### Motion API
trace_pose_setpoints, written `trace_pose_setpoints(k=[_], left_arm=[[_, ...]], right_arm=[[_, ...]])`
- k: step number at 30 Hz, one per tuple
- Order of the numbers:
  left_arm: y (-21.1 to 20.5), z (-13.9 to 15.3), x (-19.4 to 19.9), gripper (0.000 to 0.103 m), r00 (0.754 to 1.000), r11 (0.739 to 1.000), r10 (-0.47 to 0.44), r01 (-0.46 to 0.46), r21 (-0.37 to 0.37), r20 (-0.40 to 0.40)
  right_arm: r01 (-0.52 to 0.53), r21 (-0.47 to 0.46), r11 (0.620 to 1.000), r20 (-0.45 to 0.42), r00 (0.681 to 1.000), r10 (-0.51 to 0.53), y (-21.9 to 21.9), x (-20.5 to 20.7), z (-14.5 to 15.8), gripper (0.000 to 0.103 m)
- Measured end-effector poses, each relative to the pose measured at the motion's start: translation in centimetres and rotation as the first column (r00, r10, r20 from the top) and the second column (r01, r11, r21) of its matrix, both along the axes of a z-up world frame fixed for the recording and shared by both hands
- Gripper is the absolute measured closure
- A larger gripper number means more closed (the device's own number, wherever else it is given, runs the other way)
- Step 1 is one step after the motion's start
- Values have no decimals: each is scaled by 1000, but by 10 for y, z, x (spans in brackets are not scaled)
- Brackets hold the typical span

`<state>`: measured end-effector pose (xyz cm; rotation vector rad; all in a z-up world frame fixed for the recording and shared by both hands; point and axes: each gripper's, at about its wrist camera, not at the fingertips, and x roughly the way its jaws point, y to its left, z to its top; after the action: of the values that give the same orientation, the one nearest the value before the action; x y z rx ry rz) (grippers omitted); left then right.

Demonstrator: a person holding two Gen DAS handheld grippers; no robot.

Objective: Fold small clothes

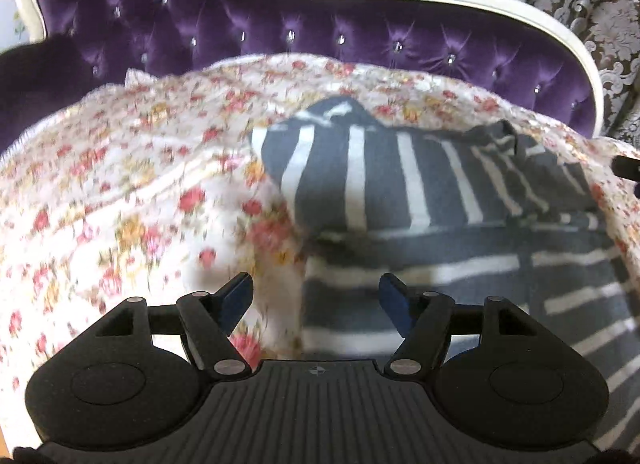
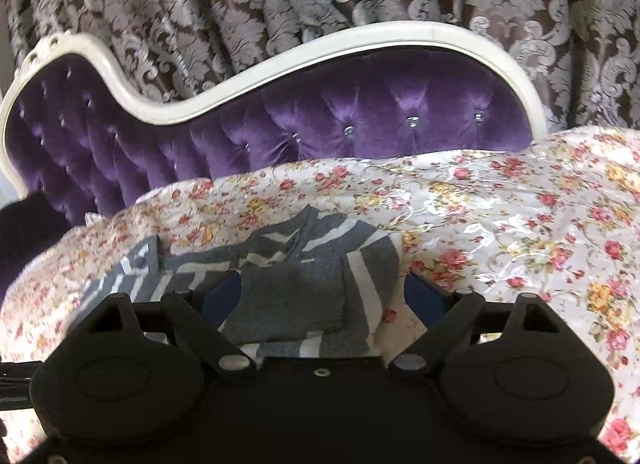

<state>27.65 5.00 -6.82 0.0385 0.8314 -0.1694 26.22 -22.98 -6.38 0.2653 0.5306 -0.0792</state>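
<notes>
The left gripper [image 1: 316, 296] hangs with its jaws apart and nothing between them, over the left edge of the grey-and-white striped garment [image 1: 440, 224], which spreads ahead and to its right across the floral cover [image 1: 120, 184]. The right gripper [image 2: 324, 296] stands wide and empty, with the garment's folded grey part directly between and just beyond its 2 fingers. The garment's long axis appears to run from 1 gripper to the other; the right one looks nearer for a grasp.
</notes>
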Motion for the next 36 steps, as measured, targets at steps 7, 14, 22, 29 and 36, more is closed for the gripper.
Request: trace_pose_setpoints(k=[7,14,22,29,36], left_arm=[[13,-11,-2,34,999,999,-10,8,-47,-39],[12,-15,-2,26,998,1000,-16,14,-27,-54],[12,-16,-5,24,998,999,-30,28,-29,-64],[13,-16,-5,23,997,999,-37,35,-31,-61],[15,-11,-15,23,997,996,-74,72,-57,-37]], right_arm=[[-28,-36,999,-24,999,27,11,22,-22,29],[-59,-39,997,-83,995,55,26,36,-38,63],[-2,-90,996,-106,994,-7,23,32,-37,80],[1,-85,996,-50,999,-5,22,22,-29,45],[11,19,1000,25,1000,-11,9,-9,-11,33]])
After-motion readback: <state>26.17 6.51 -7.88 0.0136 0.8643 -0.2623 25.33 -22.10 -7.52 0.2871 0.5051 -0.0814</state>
